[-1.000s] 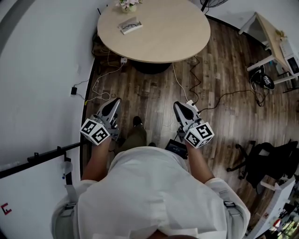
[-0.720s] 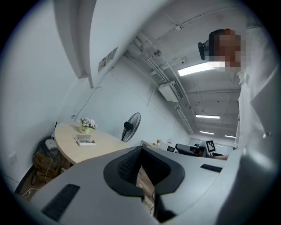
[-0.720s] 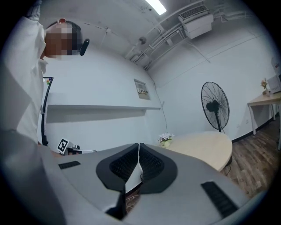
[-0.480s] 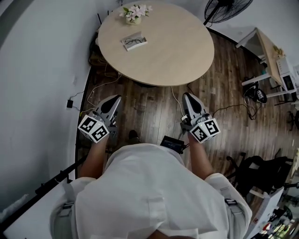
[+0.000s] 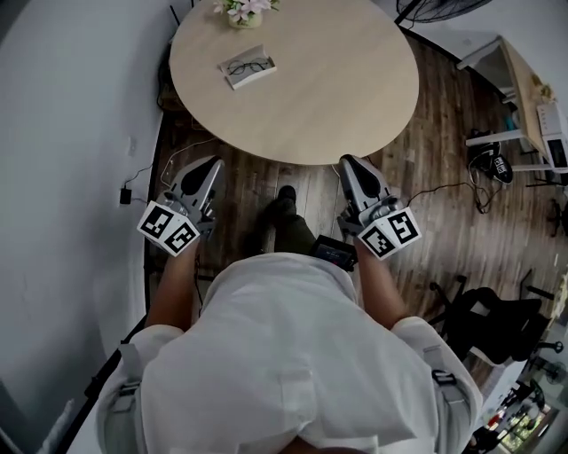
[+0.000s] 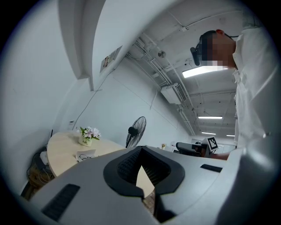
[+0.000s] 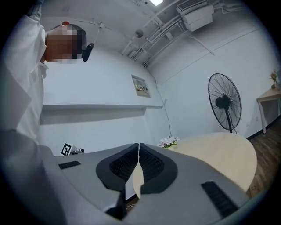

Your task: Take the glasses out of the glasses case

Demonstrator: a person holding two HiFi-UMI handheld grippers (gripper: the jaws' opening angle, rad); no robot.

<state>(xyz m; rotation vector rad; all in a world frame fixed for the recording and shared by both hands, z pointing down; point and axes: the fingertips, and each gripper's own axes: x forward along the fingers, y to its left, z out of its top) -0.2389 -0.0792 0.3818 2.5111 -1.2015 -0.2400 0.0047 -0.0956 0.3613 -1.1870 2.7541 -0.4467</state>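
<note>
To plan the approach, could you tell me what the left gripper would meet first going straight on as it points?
Probably the round table: its near edge lies ahead of the left gripper. Whether it hits the rim or skims over the top is unclear; the glasses case seems left of that line.

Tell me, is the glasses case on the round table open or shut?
Open, it seems: the glasses lie visible in the glasses case on the table.

The round surface (image 5: 337,97) is mostly free. Only the glasses case (image 5: 248,68) and flower pot (image 5: 240,11) occupy its far-left part, beside the wall (image 5: 71,106).
</note>
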